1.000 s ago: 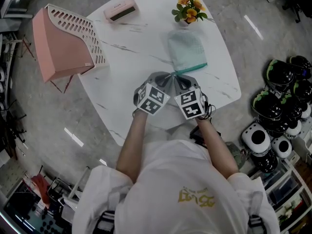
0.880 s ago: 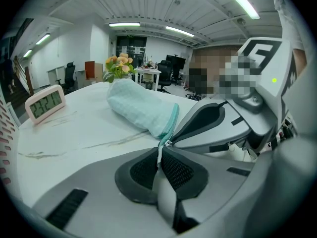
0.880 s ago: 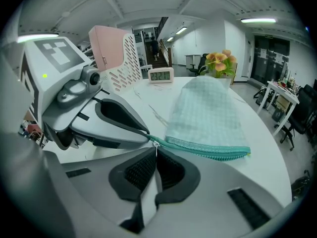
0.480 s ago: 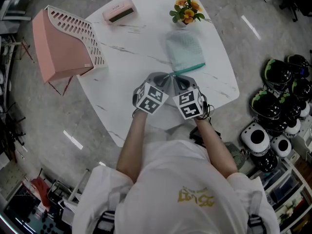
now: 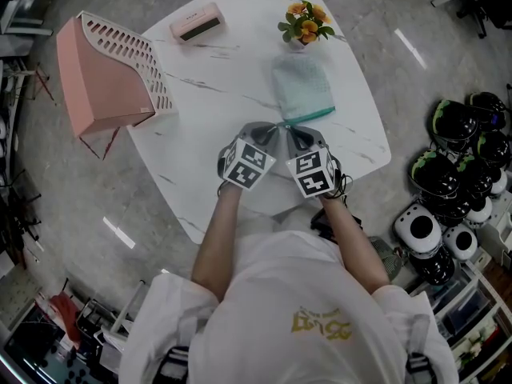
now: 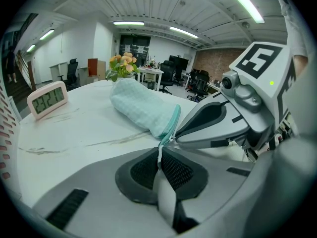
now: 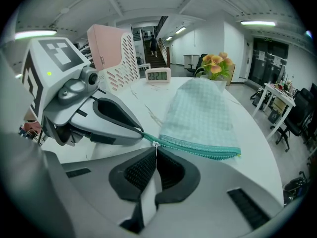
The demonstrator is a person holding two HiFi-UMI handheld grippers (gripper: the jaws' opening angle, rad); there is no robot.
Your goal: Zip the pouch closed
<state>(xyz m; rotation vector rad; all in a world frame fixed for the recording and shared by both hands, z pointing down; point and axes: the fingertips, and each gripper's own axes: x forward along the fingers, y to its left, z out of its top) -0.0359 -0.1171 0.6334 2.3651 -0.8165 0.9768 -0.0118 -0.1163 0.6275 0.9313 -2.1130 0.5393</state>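
Observation:
The pale green mesh pouch (image 5: 302, 86) lies on the white marble table (image 5: 208, 94), its teal zipper edge (image 5: 309, 116) facing me. Both grippers meet at the zipper's left end. In the left gripper view, my left gripper (image 6: 159, 151) is shut on the thin teal tab at the end of the zipper (image 6: 172, 125). The right gripper (image 6: 213, 123) shows beside it. In the right gripper view, my right gripper (image 7: 156, 150) is shut on the small silver zipper pull (image 7: 155, 144), which sits at the left end of the zipper (image 7: 203, 149). The zipper's teeth appear parted along the pouch's edge.
A pink slotted basket (image 5: 108, 74) stands at the table's left, partly over the edge. A pink digital clock (image 5: 196, 21) and a small pot of orange flowers (image 5: 306, 21) sit at the far side. Helmets (image 5: 460, 158) lie on the floor to the right.

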